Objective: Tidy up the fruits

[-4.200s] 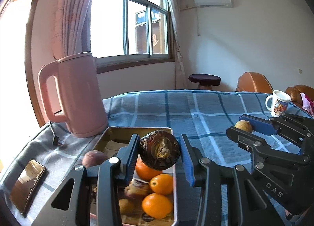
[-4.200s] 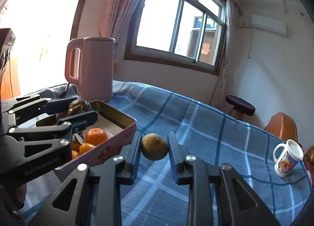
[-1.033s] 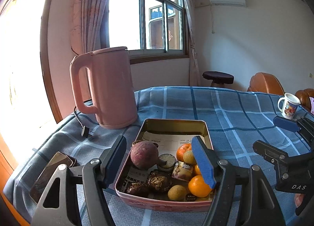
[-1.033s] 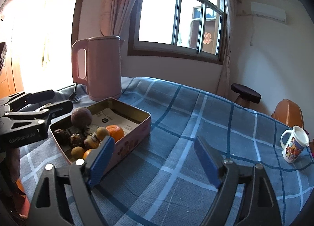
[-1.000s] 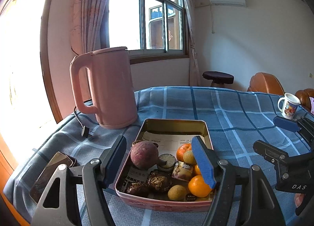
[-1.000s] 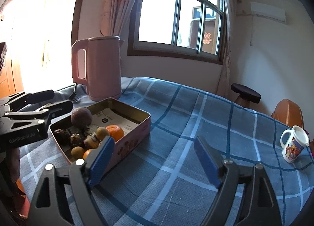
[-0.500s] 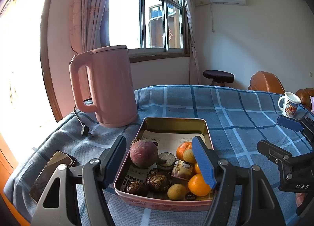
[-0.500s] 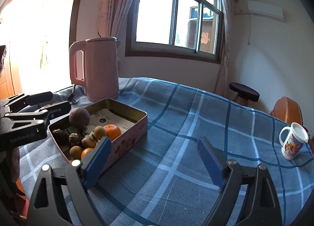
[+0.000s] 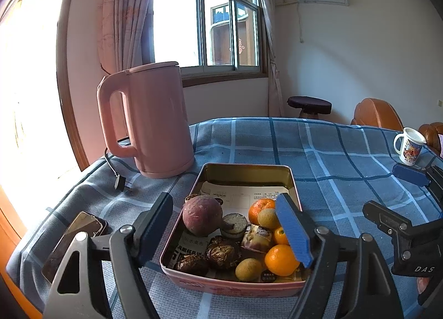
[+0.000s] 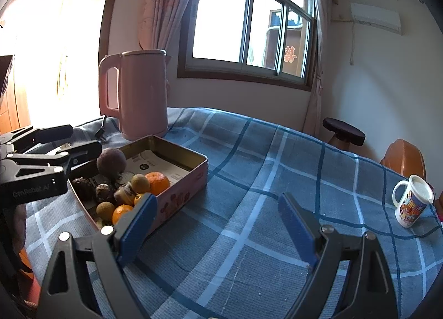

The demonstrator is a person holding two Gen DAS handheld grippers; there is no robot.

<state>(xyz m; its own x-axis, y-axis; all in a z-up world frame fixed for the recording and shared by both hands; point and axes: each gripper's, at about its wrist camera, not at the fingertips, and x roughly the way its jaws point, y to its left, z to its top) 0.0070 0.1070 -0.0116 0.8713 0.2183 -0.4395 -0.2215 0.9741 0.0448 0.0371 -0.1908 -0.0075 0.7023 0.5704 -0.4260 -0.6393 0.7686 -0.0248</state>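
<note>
A pink metal tin point(image 9: 246, 168) on the blue checked cloth holds the fruit. In it lie a round purple fruit point(image 9: 202, 219), two oranges point(image 9: 281, 259), small yellowish fruits point(image 9: 247, 269) and dark wrinkled ones point(image 9: 223, 254). My left gripper point(image 9: 223, 197) hovers just before the tin's near end. Its jaws are opening and hold nothing. My right gripper point(image 10: 217, 198) stands open and empty over bare cloth, right of the tin point(image 10: 193, 177). Each wrist view also shows the other gripper, the right point(image 9: 381, 188) and the left point(image 10: 84, 138).
A tall pink kettle point(image 9: 152, 122) stands behind the tin on the left, its plug point(image 9: 120, 181) lying on the cloth. A phone point(image 9: 74, 241) lies at the near left edge. A printed mug point(image 9: 409, 150) stands far right. Beyond the table are a stool point(image 9: 308, 105) and orange chairs point(image 9: 376, 111).
Four seconds ago the left gripper held a dark fruit and the right a yellowish one; both grippers are now empty and drawn back. Over the last second both jaws widened a little.
</note>
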